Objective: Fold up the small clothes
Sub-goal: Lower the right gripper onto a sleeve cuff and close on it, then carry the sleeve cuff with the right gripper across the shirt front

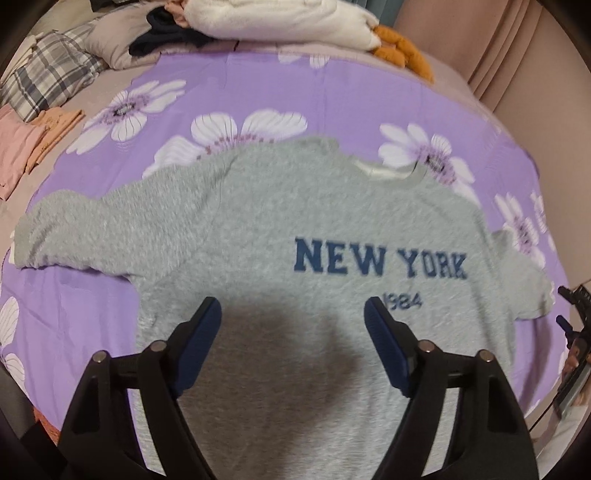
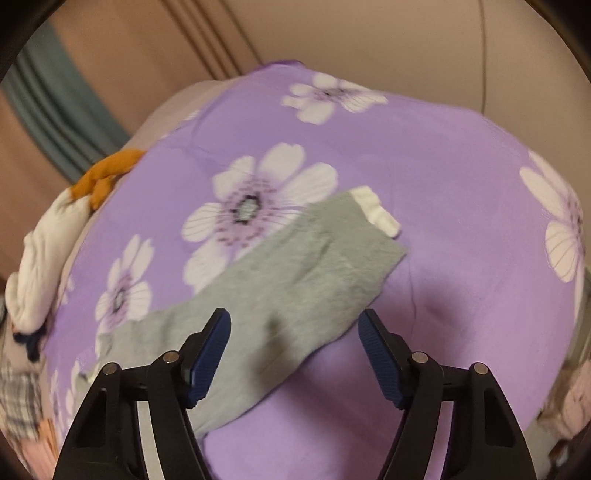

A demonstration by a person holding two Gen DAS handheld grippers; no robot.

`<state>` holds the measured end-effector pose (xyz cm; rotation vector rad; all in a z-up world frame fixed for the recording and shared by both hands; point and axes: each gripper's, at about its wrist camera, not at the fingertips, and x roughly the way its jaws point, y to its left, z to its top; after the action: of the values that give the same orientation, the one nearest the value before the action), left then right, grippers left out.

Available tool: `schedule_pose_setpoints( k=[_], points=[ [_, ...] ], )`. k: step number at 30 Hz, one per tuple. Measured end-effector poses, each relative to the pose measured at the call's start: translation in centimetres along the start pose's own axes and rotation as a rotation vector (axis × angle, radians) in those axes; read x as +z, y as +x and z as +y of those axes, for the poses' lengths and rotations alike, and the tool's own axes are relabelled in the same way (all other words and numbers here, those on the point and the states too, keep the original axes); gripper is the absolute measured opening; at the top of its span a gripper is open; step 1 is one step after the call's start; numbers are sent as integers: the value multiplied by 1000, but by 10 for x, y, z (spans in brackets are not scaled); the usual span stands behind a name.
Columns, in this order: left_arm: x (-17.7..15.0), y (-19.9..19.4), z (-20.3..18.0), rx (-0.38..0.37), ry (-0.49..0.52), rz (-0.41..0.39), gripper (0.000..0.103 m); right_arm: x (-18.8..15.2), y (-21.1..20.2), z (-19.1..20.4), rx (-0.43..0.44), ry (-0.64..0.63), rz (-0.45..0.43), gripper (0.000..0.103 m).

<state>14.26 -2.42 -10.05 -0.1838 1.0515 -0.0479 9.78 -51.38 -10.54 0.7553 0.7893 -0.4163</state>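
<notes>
**Grey New York shirt spread on the bed, both tongs apart above it**

The left tongs stand apart, blue pads facing each other with nothing clamped between them. They point steeply down over the grey T-shirt, which lies flat and face up on the purple flowered bedsheet. Between and beyond the two pads is the shirt's lower front, darkened by the tool's own shadow. Just past the right pad sits the blue lettering "NEW YORK" with a smaller date line under it. One sleeve reaches far off to the left of these tongs; the neckline lies ahead and a little right. Whether the pads touch the cloth cannot be told.

The right tongs are also apart and hold nothing. The other sleeve runs diagonally under them: its body-side part passes beneath the left pad, while the cuff end lies ahead and to the right. The right pad hangs over bare sheet. A small white tab of fabric shows at the sleeve's far end.

Beyond the left tongs, at the far edge of the bed, lie a white blanket, an orange garment, a plaid cloth and folded pink clothes.
</notes>
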Motion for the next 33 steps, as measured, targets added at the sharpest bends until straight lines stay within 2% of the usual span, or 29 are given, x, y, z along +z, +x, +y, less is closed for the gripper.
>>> schedule_pose_setpoints(
  k=[3,4,7,8,13,14,15,19,23,26,27,30,33],
  points=[
    [-4,11,3,5,7,31,76,2,17,-17,-7,66,38,73],
    [-6,13,4,7,8,36,76,2,22,-22,-35,81,46,73],
    [-8,20,8,22,8,49,76,4,30,-30,-59,92,46,70],
    [-9,22,10,26,7,56,76,5,33,-32,-49,101,53,64],
    [-13,32,22,25,-14,94,76,11,40,-42,-6,143,43,50],
    [-14,33,24,26,-20,92,76,12,41,-44,-5,145,38,43],
    [-14,35,27,29,-27,93,76,14,41,-46,-12,148,30,31],
    [-16,39,34,36,-35,105,76,19,40,-54,14,180,5,21],
    [-16,39,36,41,-29,105,76,18,13,-55,0,197,-93,19],
    [-17,37,38,26,-43,107,76,20,8,-50,-34,186,-99,19],
    [-17,35,40,9,-54,110,76,21,7,-43,-50,163,-103,19],
    [-17,25,46,-34,-84,99,76,22,-17,-9,-76,39,-187,19],
    [-14,10,51,-31,-88,60,76,24,-52,33,-27,-77,-260,19]
  ],
)
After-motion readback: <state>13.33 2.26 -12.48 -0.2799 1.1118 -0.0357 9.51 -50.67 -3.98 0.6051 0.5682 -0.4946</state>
